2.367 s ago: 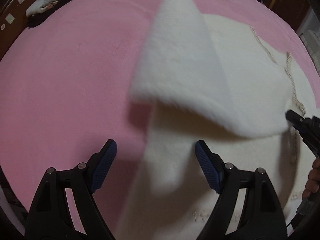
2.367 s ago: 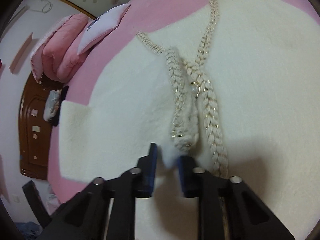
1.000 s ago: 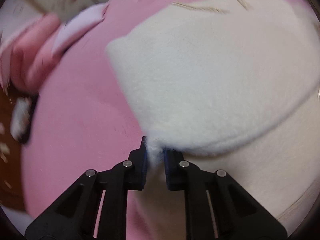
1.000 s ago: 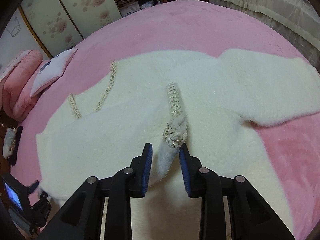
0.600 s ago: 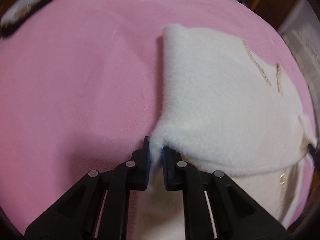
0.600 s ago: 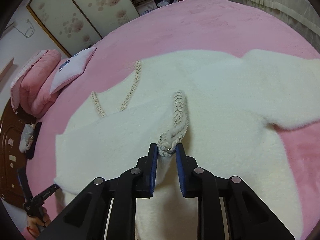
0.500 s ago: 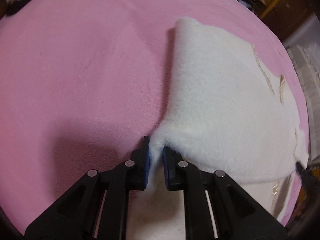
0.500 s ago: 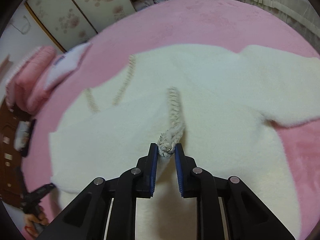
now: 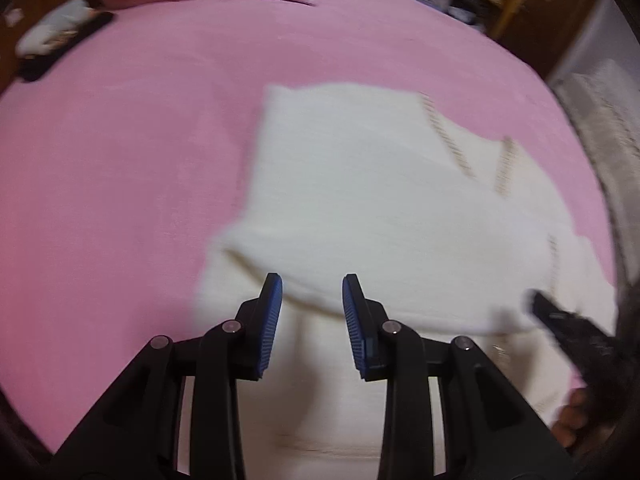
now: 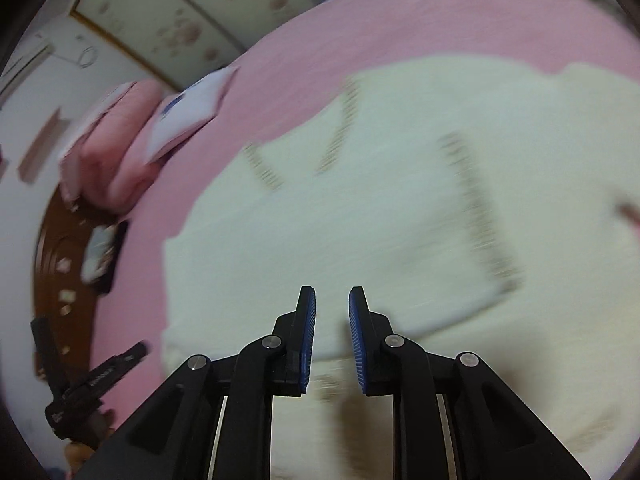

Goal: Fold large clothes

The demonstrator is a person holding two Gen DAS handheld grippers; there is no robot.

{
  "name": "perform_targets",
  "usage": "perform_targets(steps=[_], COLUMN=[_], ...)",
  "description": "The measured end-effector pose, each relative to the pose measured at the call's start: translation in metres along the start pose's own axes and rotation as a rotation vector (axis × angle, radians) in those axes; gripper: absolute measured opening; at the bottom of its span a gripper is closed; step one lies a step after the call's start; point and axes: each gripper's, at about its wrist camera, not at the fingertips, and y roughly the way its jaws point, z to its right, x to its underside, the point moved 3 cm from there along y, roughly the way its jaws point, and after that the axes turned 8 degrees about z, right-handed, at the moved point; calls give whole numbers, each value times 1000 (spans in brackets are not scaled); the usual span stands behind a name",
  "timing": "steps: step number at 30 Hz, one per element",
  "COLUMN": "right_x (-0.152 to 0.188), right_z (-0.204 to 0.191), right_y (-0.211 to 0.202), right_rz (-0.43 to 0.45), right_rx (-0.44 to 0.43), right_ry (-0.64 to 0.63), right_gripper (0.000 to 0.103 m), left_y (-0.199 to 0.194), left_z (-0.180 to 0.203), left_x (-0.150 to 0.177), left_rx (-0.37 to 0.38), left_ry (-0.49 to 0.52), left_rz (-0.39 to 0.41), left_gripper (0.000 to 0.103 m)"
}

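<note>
My white cardigan (image 9: 380, 200) lies on the pink bed (image 9: 120, 160) with one side folded over. I think more folds are left. My left tongs (image 9: 312, 316) are opening, with nothing between them. My right tongs (image 10: 332, 332) are a little open and empty. Pillows (image 10: 120, 148) sit by the wall.

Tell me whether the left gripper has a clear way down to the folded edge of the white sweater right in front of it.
Probably yes. The left gripper hangs just above the white sweater, its jaws opening with nothing between them, and the folded edge lies bare on the pink bedspread. The right gripper is off to the side.
</note>
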Motion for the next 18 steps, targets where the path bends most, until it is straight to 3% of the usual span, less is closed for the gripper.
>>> perform_targets(steps=[2,4,6,8,11,13,15,18], right_x=[16,27,27,17,-6,-18,-26,-27], right_z=[-19,-29,-27,-11,37,76,103,107], right_y=[28,51,60,55,27,2,-15,-24], right_rz=[-83,-161,-161,-127,-30,36,58,47], right_rx=[-64,-59,-20,-8,111,288,294,290], right_ry=[13,-29,-86,-53,19,32,74,84], right_gripper=[17,17,17,17,17,11,1,0], left_y=[26,51,68,78,78,80,82,80], left_z=[20,35,37,26,-3,-30,-48,-60], left_x=[3,6,2,-8,-22,-30,-33,-38], left_rx=[21,-15,-71,-75,-114,-115,-39,-14], left_ry=[33,114,189,209,167,127,49,-49], left_rz=[-85,-181,-187,-191,-178,-166,-170,-183], left_gripper=[28,28,28,28,28,18,18,18])
